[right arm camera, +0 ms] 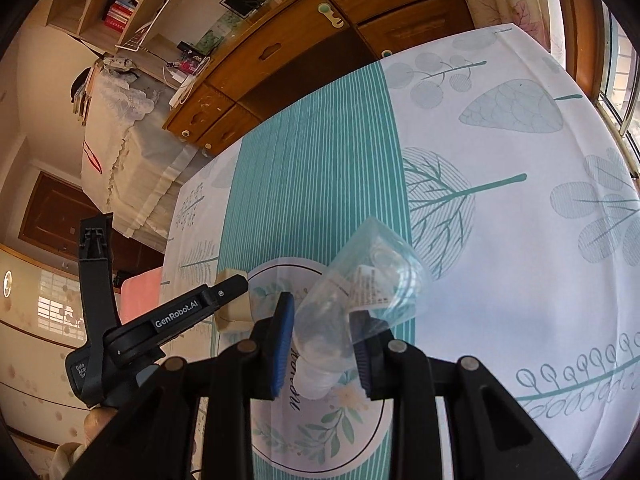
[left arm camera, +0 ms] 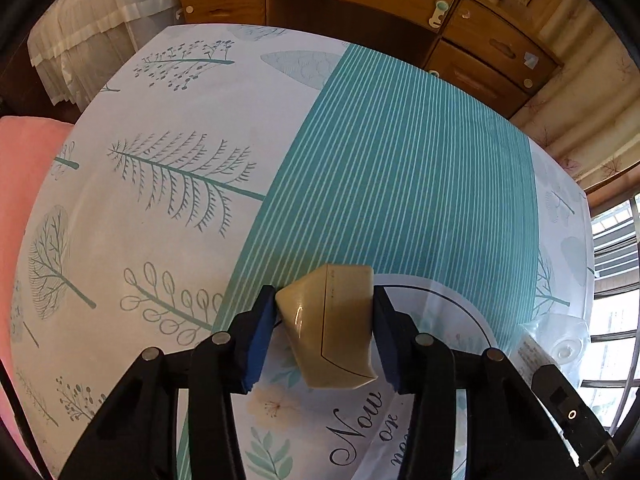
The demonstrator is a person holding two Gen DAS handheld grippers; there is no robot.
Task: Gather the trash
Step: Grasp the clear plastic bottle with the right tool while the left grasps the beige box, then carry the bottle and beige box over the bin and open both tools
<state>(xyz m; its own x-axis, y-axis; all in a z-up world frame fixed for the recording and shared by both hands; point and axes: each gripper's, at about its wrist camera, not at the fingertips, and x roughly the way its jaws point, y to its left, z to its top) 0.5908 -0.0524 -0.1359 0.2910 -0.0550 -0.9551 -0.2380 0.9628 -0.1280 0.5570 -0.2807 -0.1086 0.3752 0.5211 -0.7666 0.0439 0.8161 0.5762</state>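
My left gripper [left arm camera: 324, 332] is shut on a beige crumpled carton [left arm camera: 332, 332] and holds it above the table with the teal-striped leaf-print cloth [left arm camera: 160, 208]. My right gripper [right arm camera: 322, 344] is shut on a clear crushed plastic bottle [right arm camera: 360, 292] with a small white label, also held above the cloth. The bottle also shows at the right edge of the left wrist view [left arm camera: 556, 340]. In the right wrist view the left gripper [right arm camera: 192, 312] and its beige carton [right arm camera: 234, 312] are to the left, close by.
A wooden cabinet with drawers [left arm camera: 360, 4] stands behind the table's far edge. A lace-covered piece of furniture [right arm camera: 128, 128] is at the far left. A pink item [left arm camera: 24, 184] lies beside the table's left edge. Windows [left arm camera: 612, 320] are at the right.
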